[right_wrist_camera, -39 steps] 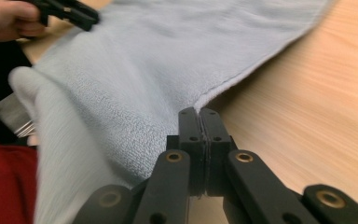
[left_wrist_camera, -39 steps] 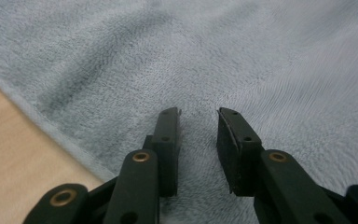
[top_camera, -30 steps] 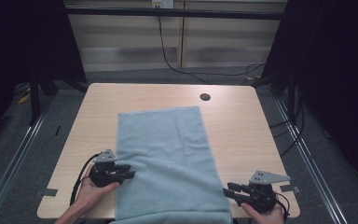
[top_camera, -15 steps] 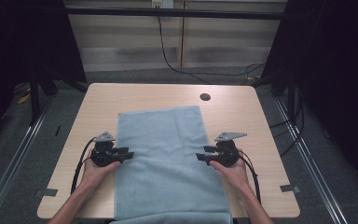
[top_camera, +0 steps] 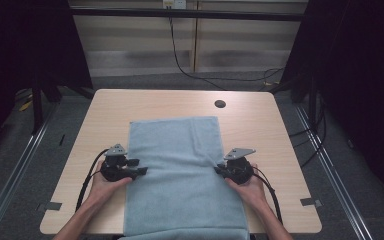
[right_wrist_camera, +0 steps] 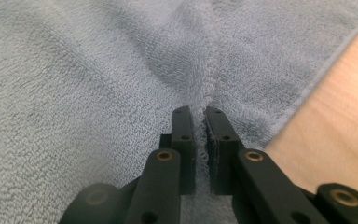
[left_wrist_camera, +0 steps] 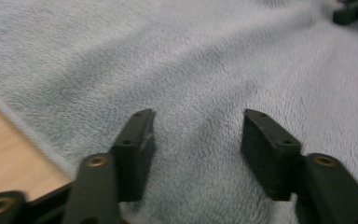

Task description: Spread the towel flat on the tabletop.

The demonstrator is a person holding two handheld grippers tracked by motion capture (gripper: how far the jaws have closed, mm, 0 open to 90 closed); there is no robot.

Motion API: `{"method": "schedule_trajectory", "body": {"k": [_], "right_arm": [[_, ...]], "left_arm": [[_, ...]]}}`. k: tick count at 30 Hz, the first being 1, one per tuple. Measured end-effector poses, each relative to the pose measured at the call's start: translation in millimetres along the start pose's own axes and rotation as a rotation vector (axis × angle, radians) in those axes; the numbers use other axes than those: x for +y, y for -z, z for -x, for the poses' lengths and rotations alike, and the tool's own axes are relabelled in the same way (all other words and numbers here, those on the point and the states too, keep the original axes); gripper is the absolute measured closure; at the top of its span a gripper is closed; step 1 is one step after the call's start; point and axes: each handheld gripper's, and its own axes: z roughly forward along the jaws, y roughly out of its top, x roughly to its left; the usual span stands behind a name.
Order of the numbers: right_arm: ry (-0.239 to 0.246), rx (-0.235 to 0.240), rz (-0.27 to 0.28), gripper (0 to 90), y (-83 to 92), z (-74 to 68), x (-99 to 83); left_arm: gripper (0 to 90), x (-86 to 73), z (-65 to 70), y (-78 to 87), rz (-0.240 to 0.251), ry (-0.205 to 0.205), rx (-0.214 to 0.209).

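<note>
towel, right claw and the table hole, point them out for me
towel (top_camera: 180, 150): high view, on its flat middle
right claw (right_wrist_camera: 199, 122): right gripper view, between its tips, pinching a towel ridge
table hole (top_camera: 220, 104): high view, on its dark centre

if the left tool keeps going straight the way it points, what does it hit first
Most likely the light blue towel itself: the left tool stands open just over its pile. Farther along that line sits the right tool, pinched on a towel fold, though depth is hard to judge.

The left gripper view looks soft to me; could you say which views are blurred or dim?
Left gripper view: towel and jaws blurred. Right gripper view: sharp at the pinched fold, softer beyond. High view: table lit evenly, surroundings dark.
</note>
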Motion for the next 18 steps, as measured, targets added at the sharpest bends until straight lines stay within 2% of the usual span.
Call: {"method": "schedule_trajectory", "body": {"k": [2, 3, 4, 6, 7, 9, 10, 12, 14, 16, 18], "right_arm": [[-0.011, 0.013, 0.006, 84.7, 3.7, 0.1, -4.2], [-0.027, 0.024, 0.012, 84.8, 5.5, 1.1, -6.5], [-0.046, 0.034, 0.012, 84.9, 7.7, 1.6, -8.9], [-0.044, 0.042, 0.009, 85.0, 12.0, 0.9, -12.6], [-0.042, 0.043, 0.006, 85.0, 14.5, -0.7, -14.6], [-0.033, 0.046, -0.003, 84.9, 20.6, -4.0, -19.4], [-0.033, 0.046, -0.003, 84.9, 20.6, -4.0, -19.4], [-0.04, 0.054, -0.005, 84.9, 31.2, -9.4, -29.1], [-0.038, 0.065, -0.003, 84.9, 36.9, -13.1, -34.8], [-0.038, 0.073, -0.013, 84.9, 42.3, -17.8, -39.1], [-0.032, 0.079, -0.013, 84.9, 46.6, -21.7, -43.1]], "left_arm": [[41.5, 0.7, -2.6, -2.7, 0.015, 0.004, 0.019], [41.2, 0.7, -2.7, -3.1, 0.011, -0.006, 0.014], [43.7, 0.6, -2.1, -3.8, 0.004, -0.014, 0.013], [49.6, 0.7, -0.5, -4.1, -0.003, -0.022, 0.019], [54.2, 0.7, 3.5, -4.7, -0.018, -0.048, 0.006], [60.1, -0.7, 5.8, -4.1, -0.024, -0.046, -0.025], [63.1, -0.7, 5.8, -4.1, -0.024, -0.046, -0.025], [70.3, -5.1, 12.0, -1.0, -0.033, -0.073, -0.039], [73.4, -7.7, 19.6, 0.8, -0.043, -0.085, -0.038], [74.9, -11.1, 27.1, 3.4, -0.053, -0.081, -0.052], [76.9, -15.3, 34.5, 7.2, -0.062, -0.099, -0.059]]}}
